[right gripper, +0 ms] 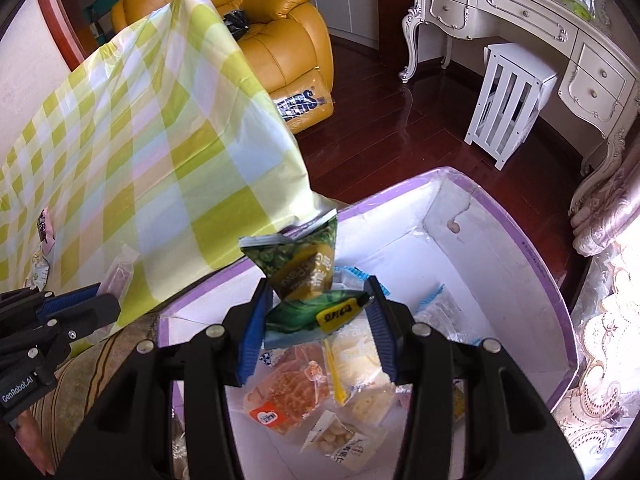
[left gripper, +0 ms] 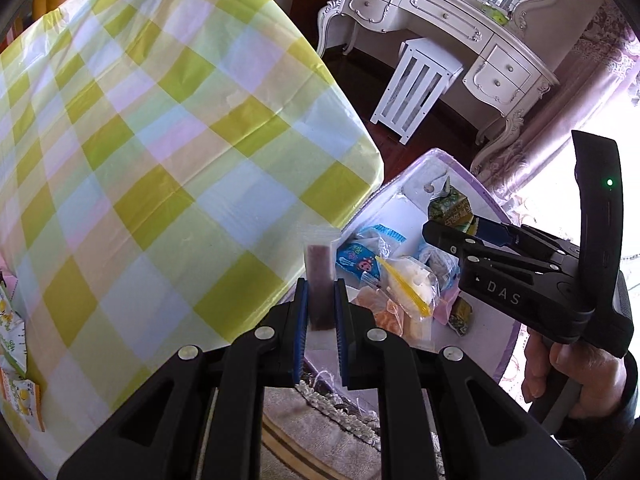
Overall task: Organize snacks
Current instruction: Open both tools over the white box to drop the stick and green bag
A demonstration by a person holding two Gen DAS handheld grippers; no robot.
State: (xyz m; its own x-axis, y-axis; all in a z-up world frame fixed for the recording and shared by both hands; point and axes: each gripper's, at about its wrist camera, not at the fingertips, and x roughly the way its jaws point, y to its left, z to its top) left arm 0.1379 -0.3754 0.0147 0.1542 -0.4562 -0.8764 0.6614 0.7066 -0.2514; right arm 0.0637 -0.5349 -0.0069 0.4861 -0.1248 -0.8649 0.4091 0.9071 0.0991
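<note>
While two grippers are held over the open box (right gripper: 532, 264), one snack is carried in each. The left gripper (left gripper: 320, 304) is clamped tight on one slim clear packet w/ a dark reddish bar (left gripper: 319, 280), held upright betw. the blue fingers (left gripper: 301, 312), right at the edge of the checked counter (left gripper: 140, 140). The right gripper (right gripper: 318, 308) is closed partway on one green pouch (right gripper: 308, 276), pinched at its waist, above the box interior.

In the box approx. six to eight packets are counted; the exact no. cannot be told, as they overlap: an orange-labelled cracker pack (right gripper: 288, 396), a pale pack w/ yellow strip (right gripper: 360, 364), blue-and-white ones at the back.

On the counter, a few packets lie at the near-left edge (left gripper: 16, 360); the rest of the cloth is bare. The far right half of the box floor is open. The box stands just beside the counter's corner.
</note>
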